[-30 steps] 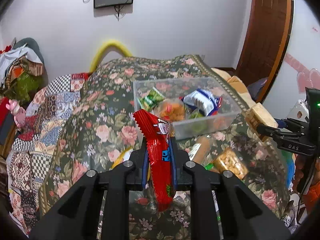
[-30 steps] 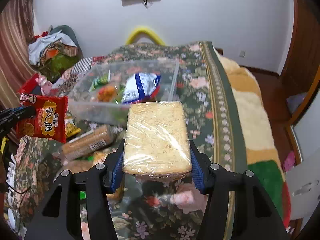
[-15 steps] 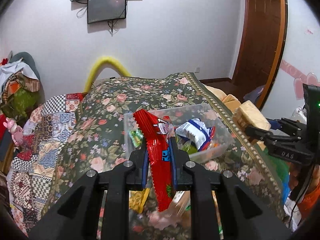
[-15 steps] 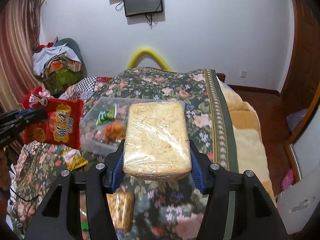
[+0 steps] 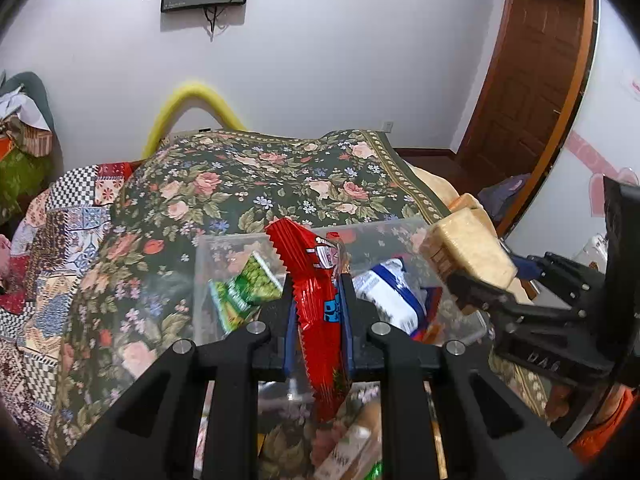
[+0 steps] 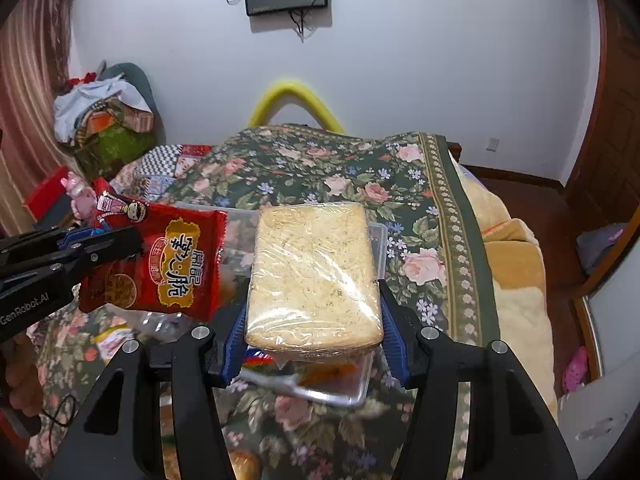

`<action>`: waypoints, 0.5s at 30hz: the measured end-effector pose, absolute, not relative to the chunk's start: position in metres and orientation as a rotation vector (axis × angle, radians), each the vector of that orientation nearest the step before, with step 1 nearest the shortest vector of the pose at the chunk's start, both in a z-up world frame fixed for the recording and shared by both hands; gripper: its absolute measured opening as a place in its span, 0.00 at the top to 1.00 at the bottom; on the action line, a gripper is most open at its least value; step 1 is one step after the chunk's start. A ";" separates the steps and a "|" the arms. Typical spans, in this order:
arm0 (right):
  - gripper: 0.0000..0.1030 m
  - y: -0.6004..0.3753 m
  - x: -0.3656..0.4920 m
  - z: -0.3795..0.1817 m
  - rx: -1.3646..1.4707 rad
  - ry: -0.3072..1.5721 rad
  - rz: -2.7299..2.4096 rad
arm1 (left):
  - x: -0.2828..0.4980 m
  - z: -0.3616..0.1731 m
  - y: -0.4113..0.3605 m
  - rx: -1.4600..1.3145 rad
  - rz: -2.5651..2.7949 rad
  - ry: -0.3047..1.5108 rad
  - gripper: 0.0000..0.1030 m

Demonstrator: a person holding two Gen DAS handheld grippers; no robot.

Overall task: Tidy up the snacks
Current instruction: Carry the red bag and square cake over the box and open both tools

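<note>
Snacks mid-transfer, two at once. Left gripper (image 5: 318, 312) clamped tight on a red packet (image 5: 320, 304), held on edge, hanging above the near side of a clear bin (image 5: 404, 226). Right gripper (image 6: 314, 326) closed on a wrapped cake block (image 6: 314, 272), gripped by its two long sides, flat face up, poised over the bin's right part (image 6: 378, 236). Seen across from the right camera, same red packet (image 6: 160, 264) just left of the block, apart from it, not touching.

Bin resting on a floral bedspread (image 5: 280, 176), already holding a green bag (image 5: 244, 292) at left and a blue-and-white bag (image 5: 386, 294) at right, with something orange lower down, too blurred to name. More packets loose on the bedspread nearer than the bin, smeared by motion.

Step in hand, by judgement: carry phase ending, both loads about over the bin, release not yet done.

Next move likely calls for lowering each load past the rim, then opening the jaws. Red packet best aimed at the gap between the green and blue bags. Block wide against the free space; probably needs laying flat on top of the bags. Worth staggering the drops so the grippers stay clear of each other.
</note>
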State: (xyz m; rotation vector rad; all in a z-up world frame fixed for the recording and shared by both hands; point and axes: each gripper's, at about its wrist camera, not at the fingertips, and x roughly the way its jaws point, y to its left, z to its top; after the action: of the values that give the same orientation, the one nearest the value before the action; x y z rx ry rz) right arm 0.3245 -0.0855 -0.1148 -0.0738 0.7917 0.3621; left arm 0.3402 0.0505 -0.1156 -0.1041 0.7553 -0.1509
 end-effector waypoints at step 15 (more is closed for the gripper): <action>0.48 -0.073 0.365 -0.142 -0.115 0.850 0.317 | 0.391 -0.158 0.054 -0.144 -0.069 0.813 0.71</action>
State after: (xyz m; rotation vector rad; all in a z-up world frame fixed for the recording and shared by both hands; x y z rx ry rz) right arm 0.3653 -0.0727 -0.1416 -0.1152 0.8495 0.3171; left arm 0.3910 0.0540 -0.1576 -0.1442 0.8128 -0.0689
